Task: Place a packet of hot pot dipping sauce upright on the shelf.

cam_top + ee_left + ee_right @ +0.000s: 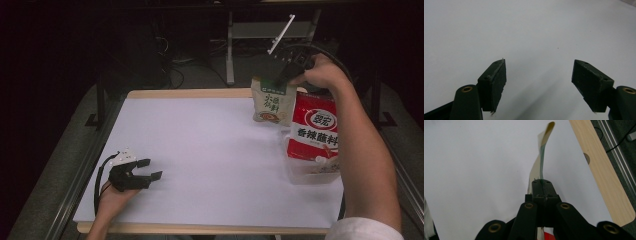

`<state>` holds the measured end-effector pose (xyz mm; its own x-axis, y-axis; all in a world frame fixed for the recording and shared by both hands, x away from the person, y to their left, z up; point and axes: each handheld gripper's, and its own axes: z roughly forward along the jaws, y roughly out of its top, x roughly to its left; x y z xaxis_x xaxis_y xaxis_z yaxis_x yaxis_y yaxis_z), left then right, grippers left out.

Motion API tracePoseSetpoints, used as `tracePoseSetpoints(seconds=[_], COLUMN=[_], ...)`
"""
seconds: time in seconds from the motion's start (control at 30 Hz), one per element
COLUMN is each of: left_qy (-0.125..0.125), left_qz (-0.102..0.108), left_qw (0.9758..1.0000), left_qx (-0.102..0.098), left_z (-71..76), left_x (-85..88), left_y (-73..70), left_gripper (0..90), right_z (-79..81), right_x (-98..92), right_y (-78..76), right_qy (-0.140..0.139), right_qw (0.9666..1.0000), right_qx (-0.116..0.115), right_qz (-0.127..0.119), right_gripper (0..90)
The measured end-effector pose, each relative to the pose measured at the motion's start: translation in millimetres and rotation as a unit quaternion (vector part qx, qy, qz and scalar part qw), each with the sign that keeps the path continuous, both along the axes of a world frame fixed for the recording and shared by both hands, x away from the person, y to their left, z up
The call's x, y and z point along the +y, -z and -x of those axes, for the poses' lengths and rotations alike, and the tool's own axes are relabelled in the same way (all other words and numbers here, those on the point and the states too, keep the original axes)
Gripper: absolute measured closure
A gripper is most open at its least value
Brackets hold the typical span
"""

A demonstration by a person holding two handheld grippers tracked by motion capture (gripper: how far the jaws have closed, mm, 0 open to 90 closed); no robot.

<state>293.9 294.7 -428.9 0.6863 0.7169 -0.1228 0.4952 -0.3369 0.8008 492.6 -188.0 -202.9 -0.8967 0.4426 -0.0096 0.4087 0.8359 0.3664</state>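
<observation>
Thing in hand: we see a small cream sachet (pixel 270 103) with a green band across its top, dark printed characters down its face and a picture of a brown bowl near its bottom.
Its place: we find it at the far right of the table (pixel 200 150), hanging upright just above the white surface, close to the far wooden edge.
Its look from the right gripper view: we see the cream sachet (pixel 541 157) edge-on, a thin wavy strip with a green line along the top seam, twisting away from the jaws.
Right gripper: we see the right gripper (pixel 284 75) pinching the top edge of the sachet from above, its jaws closed tight on the seam with no gap between them.
Right hand: we see it wrapped round the gripper body at the far right, the forearm coming in from the near right corner with a white sleeve at the elbow.
Neighbour: we see a red and white packet (pixel 314 131) just right of the sachet, standing in a clear plastic box (pixel 300 172); the two packets look very close, and we cannot tell whether they touch.
Left gripper: we see the left gripper (pixel 150 170) resting at the near left of the table, jaws wide apart with nothing between them.
Left gripper view: we see bare white table (pixel 529 30) beyond the two spread pads.
</observation>
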Motion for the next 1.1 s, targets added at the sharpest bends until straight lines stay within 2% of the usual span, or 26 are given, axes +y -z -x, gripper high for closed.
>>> tracePoseSetpoints(seconds=[0.17, 0.33, 0.37, 0.5, 0.6, 0.83, 1.0, 1.1], left_qy=[-0.007, -0.014, -0.014, -0.021, -0.017, -0.023, -0.017, -0.021], left_qz=[0.0, 0.001, -0.001, 0.003, -0.005, -0.002, -0.011, -0.006], left_qw=[1.0, 0.9999, 0.9999, 0.9998, 0.9998, 0.9997, 0.9998, 0.9997], left_qx=[0.004, 0.002, -0.002, 0.005, 0.007, 0.008, 0.005, 0.006], left_z=[-1.7, -1.3, -1.5, -1.0, -1.6, -0.5, -1.1, -0.6], left_x=[4.2, 7.0, 8.8, 11.8, 12.5, 10.7, 9.3, 7.7], left_y=[1.9, 1.5, 1.5, 4.3, 5.9, 7.2, 7.1, 7.3], left_gripper=[27.5, 27.4, 27.4, 27.4, 27.4, 27.3, 27.3, 27.3], right_z=[-9.8, -22.9, -24.8, -28.6, -25.5, -11.2, 1.8, 5.7], right_x=[-2.7, -3.6, -5.2, -16.0, -25.2, -53.3, -69.5, -80.3], right_y=[-1.7, 2.4, 3.3, 5.6, 4.1, -0.4, 4.7, 8.0], right_qy=[0.005, 0.006, 0.005, 0.005, -0.002, 0.007, 0.008, 0.014], right_qw=[1.0, 0.9999, 0.9999, 0.9999, 0.9998, 0.9997, 0.9996, 0.9996], right_qx=[-0.008, -0.007, -0.009, -0.011, -0.013, -0.01, -0.003, 0.001], right_qz=[-0.001, 0.009, 0.009, 0.01, 0.015, 0.023, 0.026, 0.024], right_gripper=[90.0, 90.0, 90.0, 90.0, 90.0, 90.0, 90.0, 90.0])
